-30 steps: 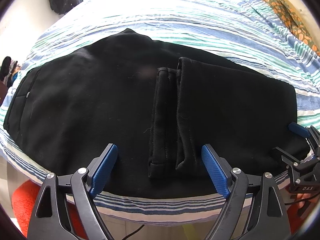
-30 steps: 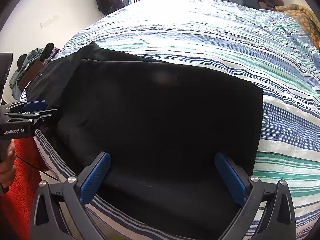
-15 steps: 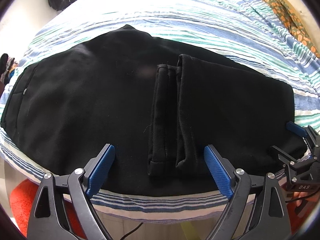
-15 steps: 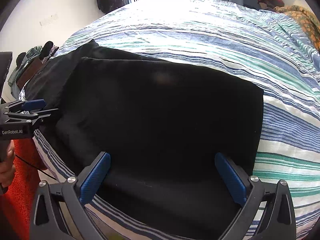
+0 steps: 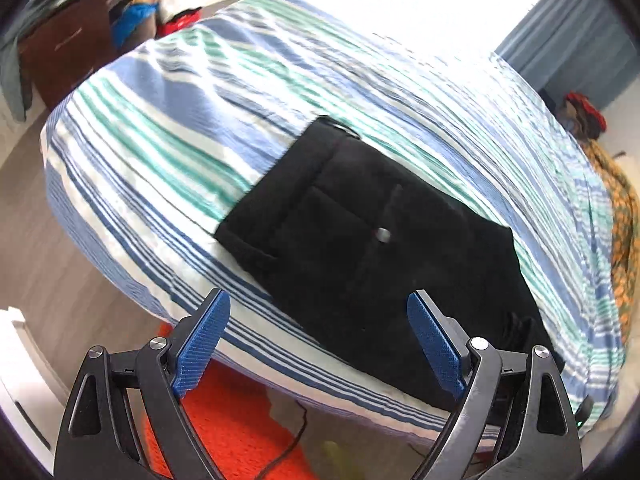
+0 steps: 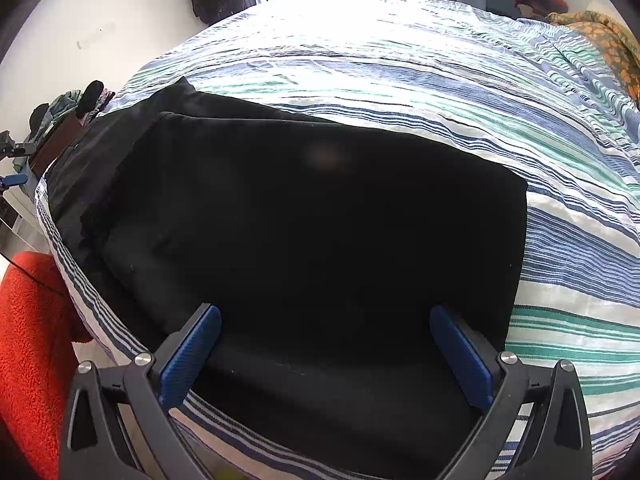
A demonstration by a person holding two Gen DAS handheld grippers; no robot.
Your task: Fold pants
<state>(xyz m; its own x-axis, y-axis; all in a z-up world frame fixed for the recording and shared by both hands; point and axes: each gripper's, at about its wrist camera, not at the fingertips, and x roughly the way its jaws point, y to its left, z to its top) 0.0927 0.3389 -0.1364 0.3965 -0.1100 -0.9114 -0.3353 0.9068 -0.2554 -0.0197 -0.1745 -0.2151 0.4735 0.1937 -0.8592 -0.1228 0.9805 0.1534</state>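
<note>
Black pants [image 5: 372, 248] lie flat on the striped bed, folded once lengthwise and the legs laid back over the middle. In the left wrist view I see the waist end with a back pocket and its button [image 5: 382, 235]. My left gripper [image 5: 320, 340] is open and empty, at the bed's near edge by the waist end. In the right wrist view the folded leg part [image 6: 320, 240] fills the middle. My right gripper [image 6: 324, 352] is open and empty, just above the pants' near edge. The left gripper shows small at the far left of the right wrist view [image 6: 12, 164].
The bed has a blue, green and white striped cover [image 5: 168, 128]. An orange-red rug [image 5: 232, 420] lies on the floor by the bed. A brown cabinet with clothes [image 5: 60, 44] stands at the back left. An orange patterned blanket [image 6: 600, 40] lies at the far right.
My left gripper has swung left from the folded leg cuffs to the waist end of the pants. My right gripper has stayed in place. The pants have not moved.
</note>
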